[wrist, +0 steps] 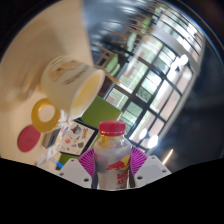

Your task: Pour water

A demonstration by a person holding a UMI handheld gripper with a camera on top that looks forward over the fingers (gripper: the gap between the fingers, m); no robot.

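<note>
Pink-capped bottle [112,155] sits pinched in the claw [113,170], both pads pressing its sides, prob. so it can be lifted and tipped w/o slipping. Its long axis runs along the fingers, cap pointing ahead, toward a cream cup [72,85] tilted just beyond, mouth facing the bottle. Windows [150,80] fill the background.

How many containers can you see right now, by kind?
Bottles: 1, pink-capped bottle, held between the tool fingers and tilted with the view.
Cups: 1, cream paper cup, up beyond the bottle.
Total: 2.
</note>
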